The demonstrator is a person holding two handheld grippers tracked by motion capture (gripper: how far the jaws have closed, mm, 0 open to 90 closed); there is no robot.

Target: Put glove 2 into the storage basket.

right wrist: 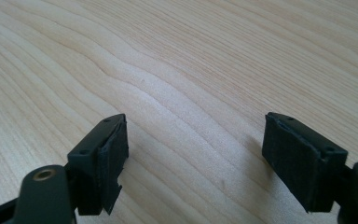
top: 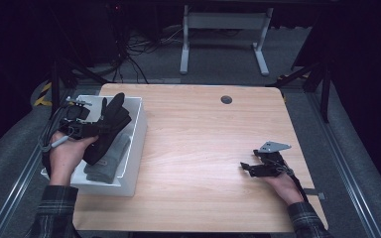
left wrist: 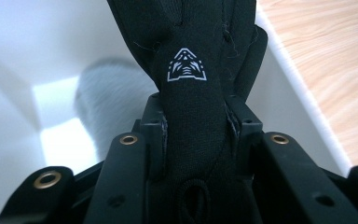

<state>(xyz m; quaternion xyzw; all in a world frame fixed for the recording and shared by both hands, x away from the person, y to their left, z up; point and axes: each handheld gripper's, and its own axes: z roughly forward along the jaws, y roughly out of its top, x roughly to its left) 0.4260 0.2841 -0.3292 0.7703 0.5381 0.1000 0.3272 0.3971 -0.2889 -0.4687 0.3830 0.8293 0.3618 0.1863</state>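
Observation:
A black glove [top: 110,124] with a small white logo [left wrist: 186,65] hangs over the white bin [top: 138,130] at the table's left. My left gripper [top: 98,129] is shut on the glove [left wrist: 193,116], its jaws pressing the fabric from both sides. Below it in the bin lies a grey glove [top: 110,161], seen blurred as a grey glove [left wrist: 105,100] in the left gripper view. My right gripper [top: 248,167] rests low over the wooden table [top: 203,139] at the right, open, with bare wood between its fingers [right wrist: 105,158].
A round dark grommet [top: 226,99] sits in the tabletop near the far edge. A white desk frame [top: 223,37] and cables lie on the floor beyond the table. The bin's white wall [left wrist: 289,79] runs beside the wood.

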